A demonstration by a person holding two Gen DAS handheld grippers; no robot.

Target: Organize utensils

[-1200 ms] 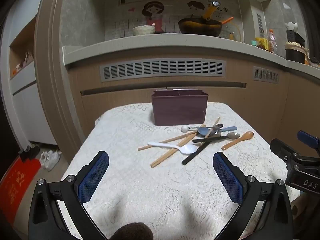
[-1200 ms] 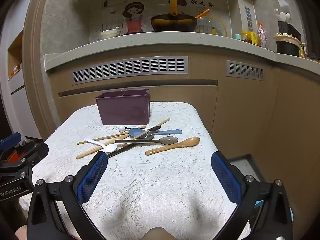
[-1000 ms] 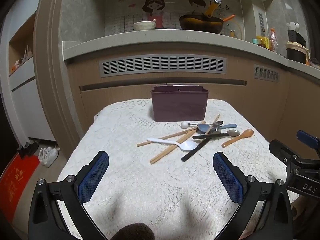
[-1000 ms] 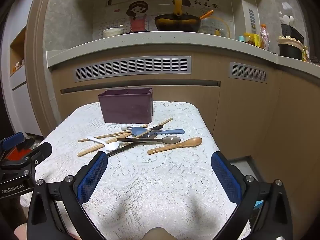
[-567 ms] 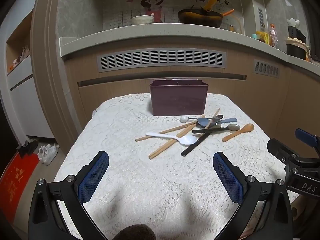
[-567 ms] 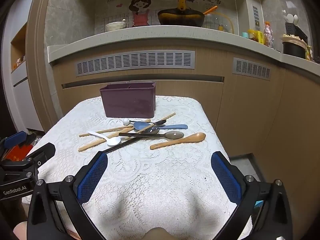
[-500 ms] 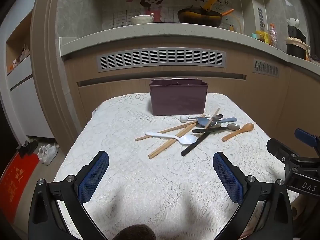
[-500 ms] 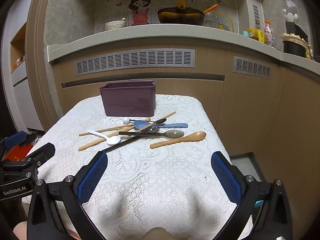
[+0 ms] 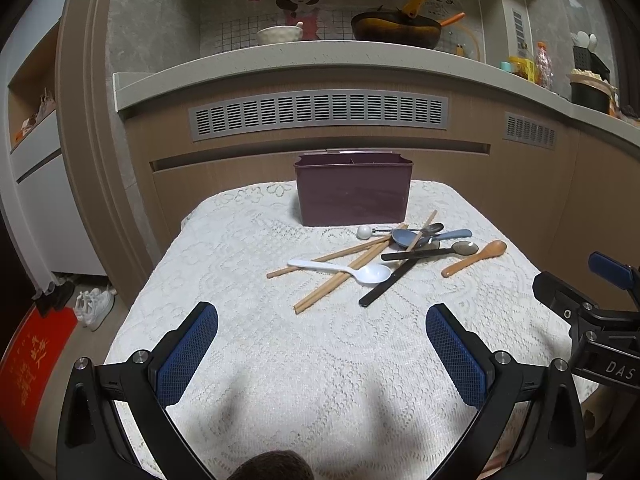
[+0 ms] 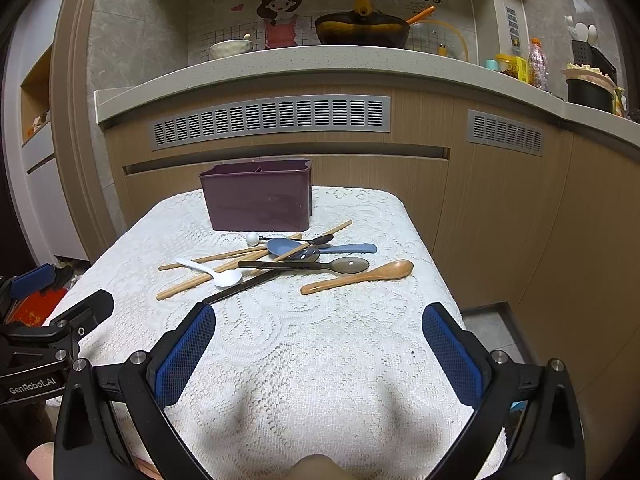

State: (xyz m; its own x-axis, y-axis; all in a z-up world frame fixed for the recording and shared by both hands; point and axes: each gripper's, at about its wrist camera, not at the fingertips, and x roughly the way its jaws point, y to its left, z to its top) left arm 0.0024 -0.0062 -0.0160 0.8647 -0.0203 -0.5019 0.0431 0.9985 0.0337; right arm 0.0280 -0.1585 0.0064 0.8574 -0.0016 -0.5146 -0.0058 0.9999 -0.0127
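The utensils [image 9: 380, 256] are all lying in a loose pile mid-tabletop, just in front of the purple caddy [image 9: 354, 194]: chopsticks, white spoon [image 9: 348, 270], wooden spoon [image 10: 360, 276] off to the right. Nothing's been sorted yet, so I'd say we're at the approach step. Left gripper [image 9: 320, 350] and right gripper [image 10: 318, 350] both hover short of the pile, jaws wide apart, empty. Next move probably means picking one loose piece, like that wooden spoon.

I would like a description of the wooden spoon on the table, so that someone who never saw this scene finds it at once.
On the white lace tablecloth, a dark purple utensil box stands at the far end, with a heap of utensils in front of it. The wooden spoon lies at the right edge of that heap, on the cloth. It is the only light brown spoon, and it crosses no other utensil.
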